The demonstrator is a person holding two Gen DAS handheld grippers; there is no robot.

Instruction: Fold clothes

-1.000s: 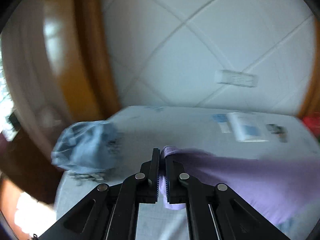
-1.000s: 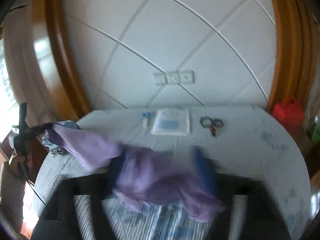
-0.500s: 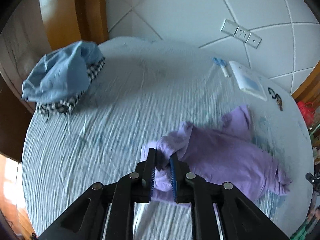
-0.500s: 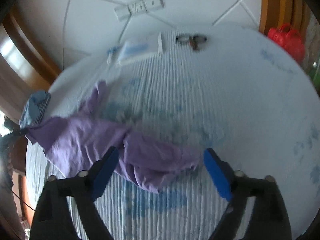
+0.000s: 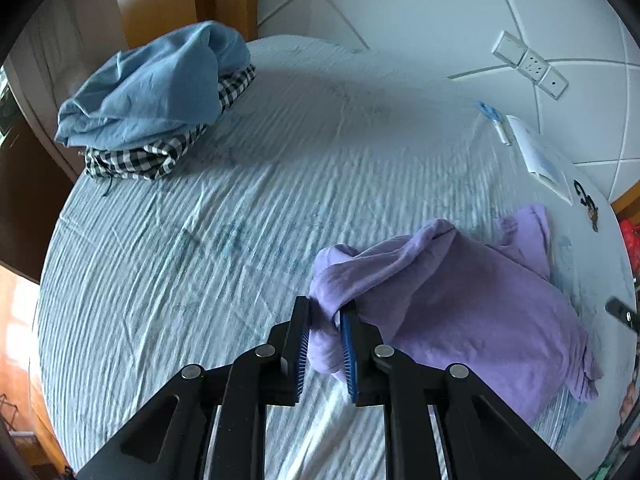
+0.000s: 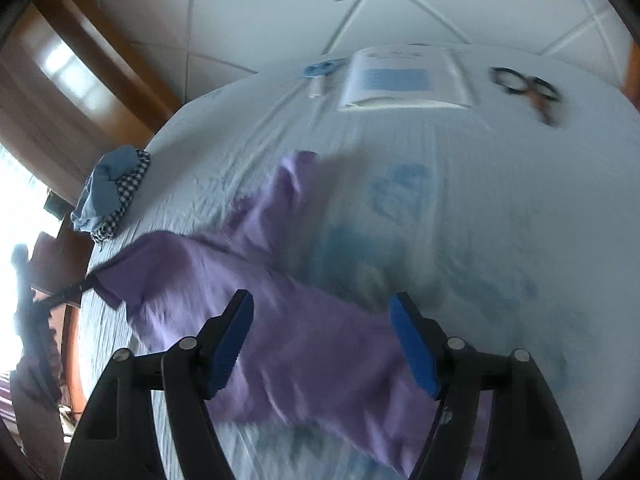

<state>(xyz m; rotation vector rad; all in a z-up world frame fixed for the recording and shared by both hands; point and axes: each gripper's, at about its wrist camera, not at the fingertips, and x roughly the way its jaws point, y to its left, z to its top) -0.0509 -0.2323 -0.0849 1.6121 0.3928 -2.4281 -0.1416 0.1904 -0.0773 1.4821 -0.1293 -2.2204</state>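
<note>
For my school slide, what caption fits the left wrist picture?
Left gripper pinching a bunched purple garment on a striped sheet.

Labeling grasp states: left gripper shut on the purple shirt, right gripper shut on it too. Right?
Not quite. The right gripper is open above the purple shirt, gripping nothing, as the right wrist view shows. The left gripper is indeed shut on the shirt.
</note>
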